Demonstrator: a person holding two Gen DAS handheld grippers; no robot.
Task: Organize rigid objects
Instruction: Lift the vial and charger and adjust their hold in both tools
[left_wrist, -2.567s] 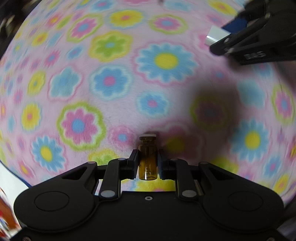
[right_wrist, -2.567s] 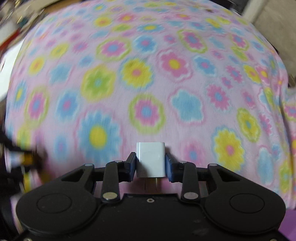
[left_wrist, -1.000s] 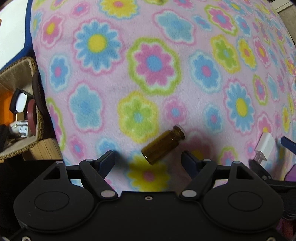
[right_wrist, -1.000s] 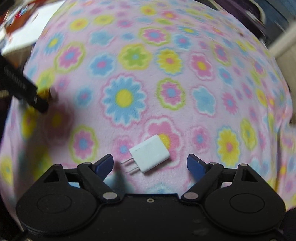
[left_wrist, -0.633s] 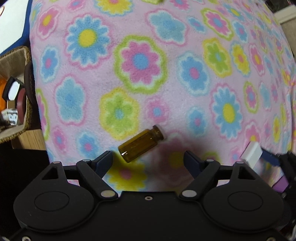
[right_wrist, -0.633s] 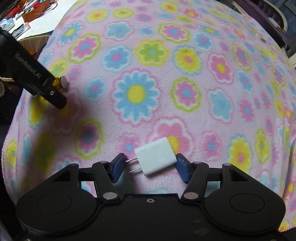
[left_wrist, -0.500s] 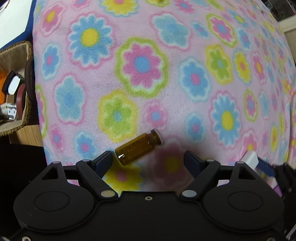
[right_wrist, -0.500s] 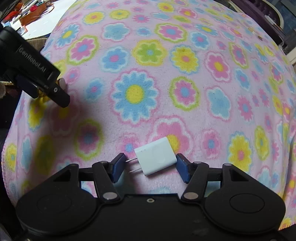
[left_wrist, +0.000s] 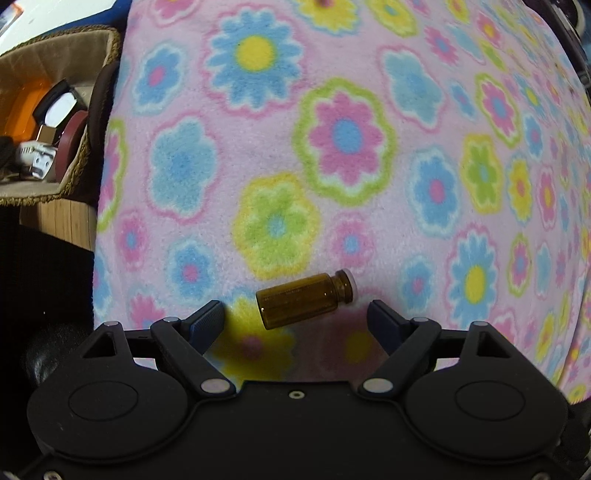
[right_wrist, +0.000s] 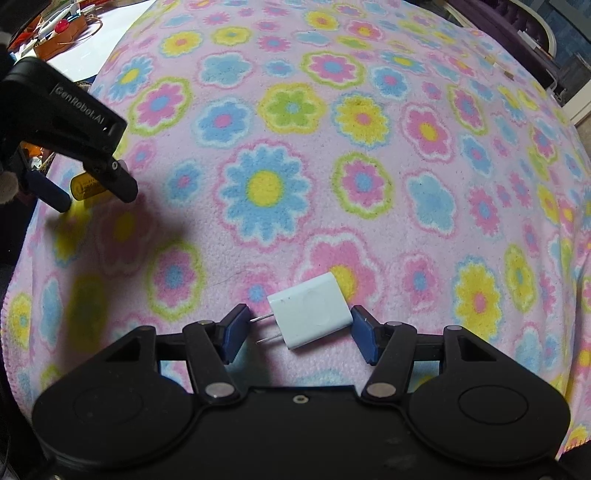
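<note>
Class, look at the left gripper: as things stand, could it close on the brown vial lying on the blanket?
Probably yes. The vial lies on its side between the open fingers of the left gripper, nothing in between; it lies slightly askew, so it may roll.

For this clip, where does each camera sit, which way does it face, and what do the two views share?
Left wrist: on the left gripper, looking steeply down its open fingers at an amber vial lying on the flowered blanket.
Right wrist: on the right gripper, looking down at a white plug adapter between its fingers.
Shared: blanket, vial; the right view also shows the left gripper.
</note>
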